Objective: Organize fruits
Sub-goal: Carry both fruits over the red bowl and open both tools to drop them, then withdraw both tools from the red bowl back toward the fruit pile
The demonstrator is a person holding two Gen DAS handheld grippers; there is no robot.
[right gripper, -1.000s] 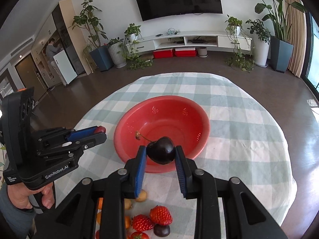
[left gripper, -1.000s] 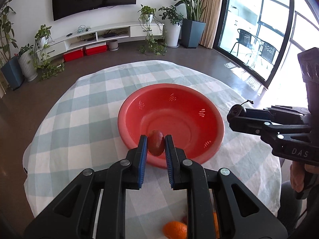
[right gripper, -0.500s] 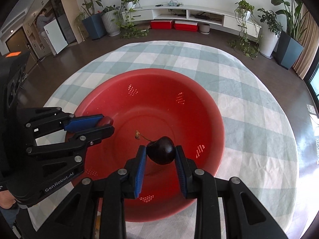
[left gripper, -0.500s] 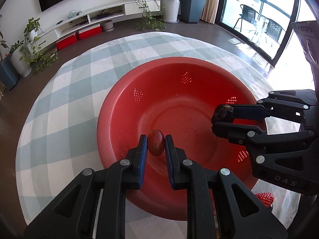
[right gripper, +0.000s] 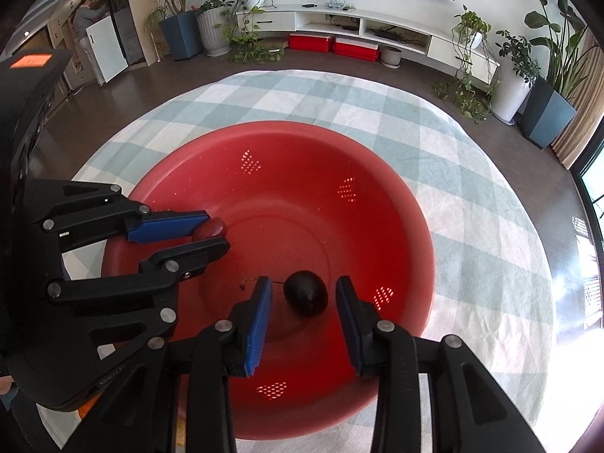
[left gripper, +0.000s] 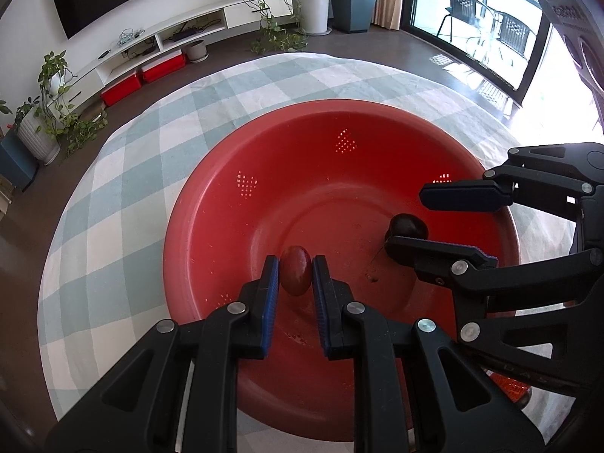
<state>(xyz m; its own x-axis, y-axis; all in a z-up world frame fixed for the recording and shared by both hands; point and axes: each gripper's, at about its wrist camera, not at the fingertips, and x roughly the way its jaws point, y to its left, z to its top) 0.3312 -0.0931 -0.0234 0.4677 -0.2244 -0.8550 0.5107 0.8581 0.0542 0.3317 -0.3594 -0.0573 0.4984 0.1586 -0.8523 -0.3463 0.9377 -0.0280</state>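
Note:
A red perforated bowl (left gripper: 339, 107) fills the middle of the checked tablecloth. Inside it, my left gripper (left gripper: 295, 262) is shut on a small oval red fruit (left gripper: 295, 277). The right wrist view shows that left gripper (right gripper: 216, 230) over the bowl's left side, the red fruit (right gripper: 212, 227) between its pads. My right gripper (right gripper: 303, 282) points down into the bowl (right gripper: 302, 126) and its jaws are opening. A dark cherry (right gripper: 305, 293) with a stem sits between them, touching neither pad. In the left wrist view the right gripper (left gripper: 406, 219) has the cherry (left gripper: 409, 225) low between its fingers.
The round table's checked cloth (right gripper: 472, 204) surrounds the bowl. A strawberry (left gripper: 507, 389) shows on the cloth under the right gripper, and an orange fruit (right gripper: 85, 407) peeks out under the left one. A person (right gripper: 85, 7) stands far back in the room.
Both grippers came down from the near rim into the bowl. The right jaws have parted and the cherry now sits loose between them. The left still holds the red fruit.

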